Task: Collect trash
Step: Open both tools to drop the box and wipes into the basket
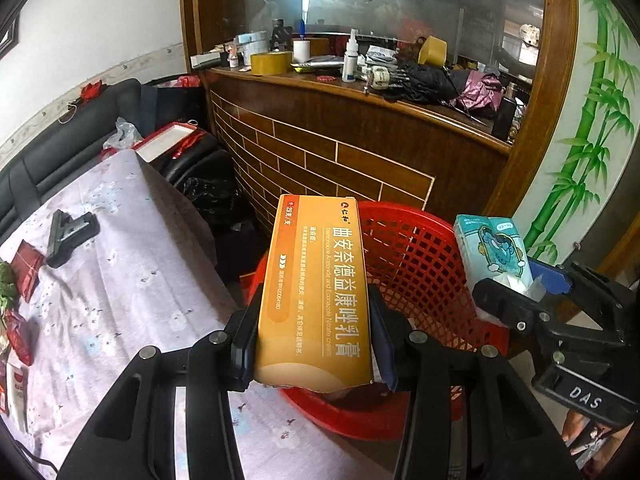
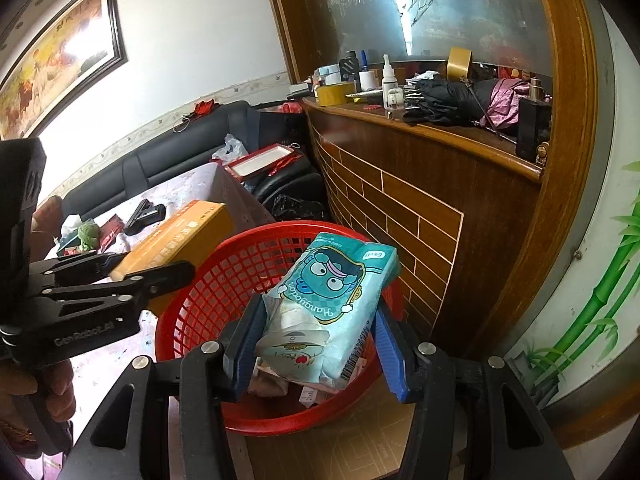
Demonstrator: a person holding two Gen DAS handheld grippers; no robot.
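A: Step in hand? Drop-off, I'd say. Left gripper (image 1: 316,332) is clamped on the orange box (image 1: 316,284), both pads pressed to its sides, box poking out over the near rim of the red basket (image 1: 416,264).

B: And the right gripper (image 2: 316,340)?

A: The tissue pack (image 2: 332,304) sits between its jaws above the basket. The left pad touches the pack, but there's a gap at the right pad, so the pack looks let go or nearly so. Can't tell what else carries it.

B: Anything in the basket?

A: Some scraps at the bottom. More clutter is left on the cloth-covered table (image 1: 120,280).

B: Next move?

A: Probably free the pack fully, then bring the box further over the basket and unclamp.
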